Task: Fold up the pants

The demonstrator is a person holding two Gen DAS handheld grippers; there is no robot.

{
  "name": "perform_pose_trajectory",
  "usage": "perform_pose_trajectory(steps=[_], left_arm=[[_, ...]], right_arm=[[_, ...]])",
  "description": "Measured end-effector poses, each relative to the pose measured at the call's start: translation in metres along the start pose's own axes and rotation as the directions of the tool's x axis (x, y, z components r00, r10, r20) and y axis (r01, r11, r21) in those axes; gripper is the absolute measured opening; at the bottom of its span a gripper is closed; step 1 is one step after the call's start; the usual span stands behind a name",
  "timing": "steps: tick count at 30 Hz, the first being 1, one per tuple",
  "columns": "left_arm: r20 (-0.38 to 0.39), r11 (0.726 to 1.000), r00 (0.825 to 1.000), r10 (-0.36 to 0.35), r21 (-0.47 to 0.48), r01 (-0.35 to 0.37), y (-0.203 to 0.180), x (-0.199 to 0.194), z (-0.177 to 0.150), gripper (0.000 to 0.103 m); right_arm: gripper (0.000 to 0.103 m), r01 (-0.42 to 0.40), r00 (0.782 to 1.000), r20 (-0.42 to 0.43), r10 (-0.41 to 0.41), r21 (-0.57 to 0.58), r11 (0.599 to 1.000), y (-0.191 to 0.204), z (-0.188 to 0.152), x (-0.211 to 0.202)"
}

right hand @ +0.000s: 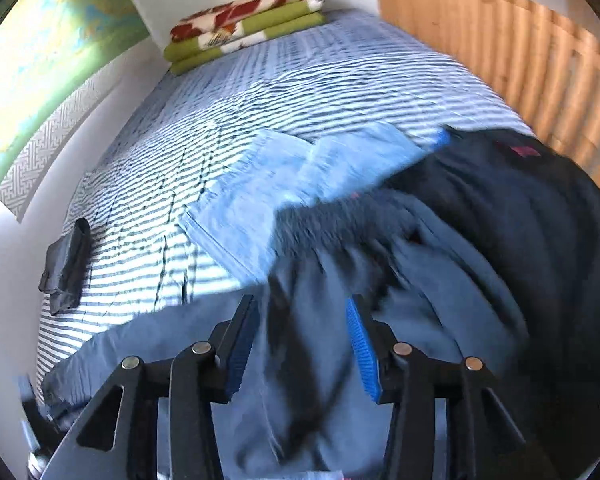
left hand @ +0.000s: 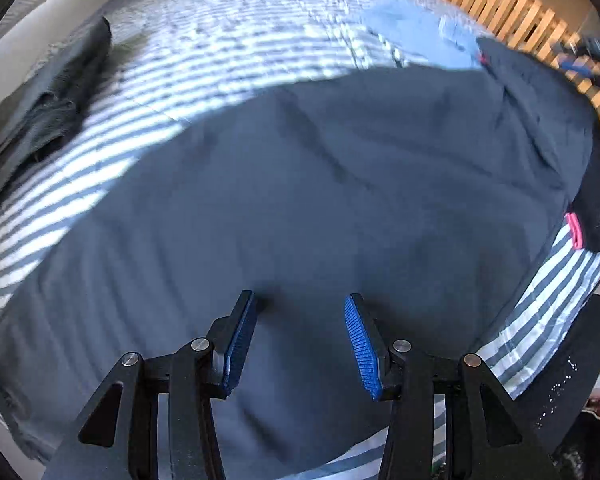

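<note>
Dark grey-blue pants point(left hand: 320, 184) lie spread flat across the striped bed, with a pink tab point(left hand: 574, 230) at their right edge. My left gripper point(left hand: 300, 312) hovers just above the cloth near the front, open, nothing between its blue pads point(left hand: 360, 344). In the right wrist view the same pants point(right hand: 308, 340) look bunched and blurred near the waist. My right gripper point(right hand: 302, 320) stands open over that rumpled part; whether cloth touches its pads is unclear.
A folded dark garment point(left hand: 48, 100) lies at the bed's left side. Light blue pants point(right hand: 284, 176) and a black garment point(right hand: 520, 200) lie beyond. Folded blankets point(right hand: 244, 20) sit at the far end. A wooden slatted rail point(right hand: 520, 52) borders the right.
</note>
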State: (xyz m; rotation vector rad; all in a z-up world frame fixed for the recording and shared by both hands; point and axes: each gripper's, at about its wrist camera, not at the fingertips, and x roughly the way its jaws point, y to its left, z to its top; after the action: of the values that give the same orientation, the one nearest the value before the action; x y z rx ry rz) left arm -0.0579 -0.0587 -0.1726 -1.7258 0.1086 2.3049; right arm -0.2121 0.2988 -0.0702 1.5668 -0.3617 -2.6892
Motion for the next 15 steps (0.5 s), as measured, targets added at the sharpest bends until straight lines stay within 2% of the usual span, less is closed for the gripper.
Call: perform_pose_trajectory(steps=[4,6,9,12,13,15], left_arm=[[0.039,0.999,0.999,-0.028,0.023,0.028,-0.019,-0.014,0.021,0.049],[0.073,0.996,0.995,-0.070,0.054,0.067,-0.037,-0.025,0.051,0.050],[0.101,0.988,0.986,-0.132,0.093,0.122,-0.069,-0.029,0.100,0.058],[0.111,0.967,0.970,-0.215,0.164,0.195,-0.119,-0.023,0.152,0.068],[0.107,0.962,0.968,-0.229,0.176,0.208,-0.136,-0.019,0.167,0.068],[0.101,0.950,0.963,-0.251,0.214,0.225,-0.170,-0.004,0.205,0.070]], right_arm=[[0.042,0.077,0.997,0.001,-0.077,-0.020,0.997,-0.017,0.022,0.005],[0.042,0.101,0.995,0.007,-0.101,0.001,0.995,-0.042,0.017,-0.002],[0.045,0.142,0.990,0.016,-0.143,0.051,0.989,-0.084,0.000,-0.012],[0.047,0.101,0.995,-0.006,-0.101,0.159,0.982,-0.127,-0.022,-0.023],[0.047,0.078,0.997,-0.007,-0.078,0.195,0.978,-0.138,-0.029,-0.026],[0.047,-0.013,1.000,0.004,0.013,0.259,0.966,-0.153,-0.041,-0.031]])
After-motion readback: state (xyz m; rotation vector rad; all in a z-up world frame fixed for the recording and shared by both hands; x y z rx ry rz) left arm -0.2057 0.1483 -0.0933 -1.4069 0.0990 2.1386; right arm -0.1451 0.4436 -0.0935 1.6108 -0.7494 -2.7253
